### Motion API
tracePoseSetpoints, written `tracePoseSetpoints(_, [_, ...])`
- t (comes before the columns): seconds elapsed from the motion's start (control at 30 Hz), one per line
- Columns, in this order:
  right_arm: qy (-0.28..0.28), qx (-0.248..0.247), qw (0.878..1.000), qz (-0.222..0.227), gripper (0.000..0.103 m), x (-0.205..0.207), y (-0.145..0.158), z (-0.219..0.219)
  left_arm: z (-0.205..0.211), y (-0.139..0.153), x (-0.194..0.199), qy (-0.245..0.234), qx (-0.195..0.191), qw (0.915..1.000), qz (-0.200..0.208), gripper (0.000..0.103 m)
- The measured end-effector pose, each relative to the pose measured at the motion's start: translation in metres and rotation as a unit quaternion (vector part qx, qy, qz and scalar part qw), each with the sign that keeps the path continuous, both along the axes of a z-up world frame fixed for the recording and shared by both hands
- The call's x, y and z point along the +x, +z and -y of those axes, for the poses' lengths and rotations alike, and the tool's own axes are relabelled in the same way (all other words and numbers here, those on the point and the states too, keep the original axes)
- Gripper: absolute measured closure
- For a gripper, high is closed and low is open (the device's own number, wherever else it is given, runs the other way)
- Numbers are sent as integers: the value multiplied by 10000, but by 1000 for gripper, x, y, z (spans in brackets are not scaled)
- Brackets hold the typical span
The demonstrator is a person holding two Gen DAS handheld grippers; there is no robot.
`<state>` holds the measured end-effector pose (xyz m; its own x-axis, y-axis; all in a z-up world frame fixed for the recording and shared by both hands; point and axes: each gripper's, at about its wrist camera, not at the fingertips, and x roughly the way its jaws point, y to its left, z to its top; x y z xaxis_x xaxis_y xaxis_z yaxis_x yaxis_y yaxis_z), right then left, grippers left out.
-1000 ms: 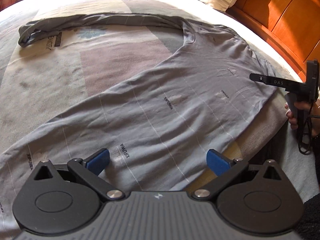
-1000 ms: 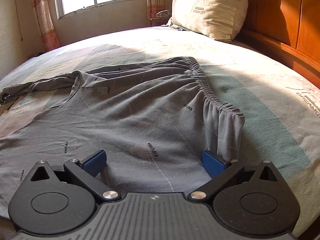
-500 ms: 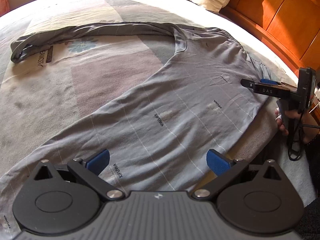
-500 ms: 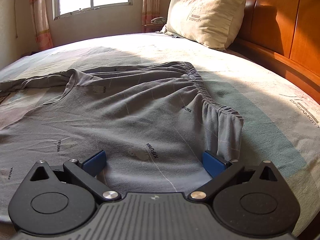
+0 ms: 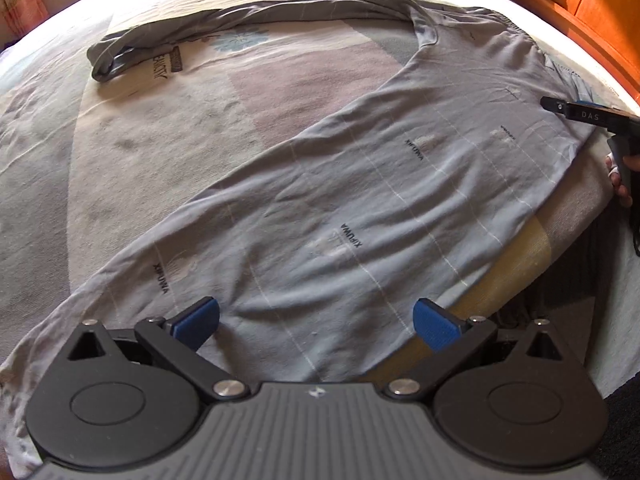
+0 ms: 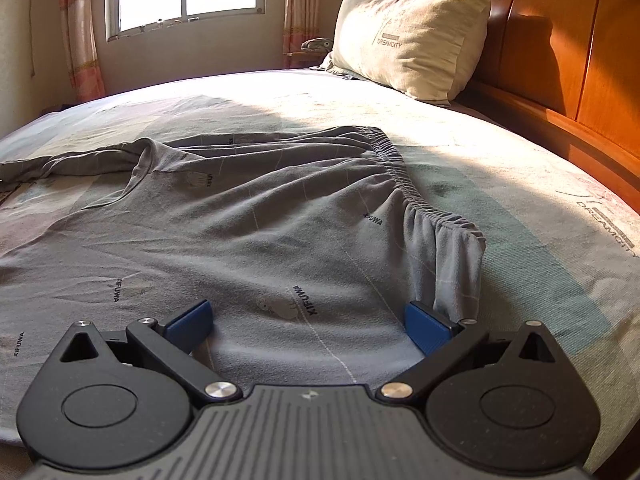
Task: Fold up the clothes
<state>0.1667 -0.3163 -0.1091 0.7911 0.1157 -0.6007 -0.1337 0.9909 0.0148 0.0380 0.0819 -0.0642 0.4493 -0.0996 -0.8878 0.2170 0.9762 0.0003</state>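
Jaws wide over grey trousers [image 5: 360,200]

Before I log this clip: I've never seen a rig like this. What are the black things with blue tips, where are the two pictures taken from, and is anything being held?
No robot here: a person carries a two-finger gripper in each hand, each with a fisheye camera looking along its fingers. The black body and blue pads low in each picture are that camera's own gripper.

The left wrist view shows the left gripper, jaws wide apart, over a leg of the grey pyjama trousers spread on the bed. The right gripper appears at its right edge.

The right wrist view shows the right gripper, also open, near the elastic waistband, with a pillow against the wooden headboard.

Neither gripper holds anything.
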Motion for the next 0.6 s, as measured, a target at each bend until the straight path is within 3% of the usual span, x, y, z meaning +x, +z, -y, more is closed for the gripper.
tracePoseSetpoints(0.1, [-20, -3, 10000, 1, 0, -1, 0, 0, 3, 15, 1, -117, -200, 9995, 191, 1])
tracePoseSetpoints(0.3, [-179, 130, 9997, -56, 0, -2, 5, -2, 54, 39, 18, -853, -213, 9949, 497, 1])
tracePoseSetpoints(0.37, [-31, 460, 9989, 117, 0, -8, 12, 0, 73, 46, 25, -1054, -282, 9922, 598, 1])
tracePoseSetpoints(0.47, [84, 551, 9963, 651, 0, -22, 14, 2, 100, 54, 38, -1343, -563, 9860, 806, 1])
tracePoseSetpoints(0.6, [77, 624, 9941, 883, 0, -29, 14, 10, 132, 41, 72, -1607, -911, 9774, 1024, 1])
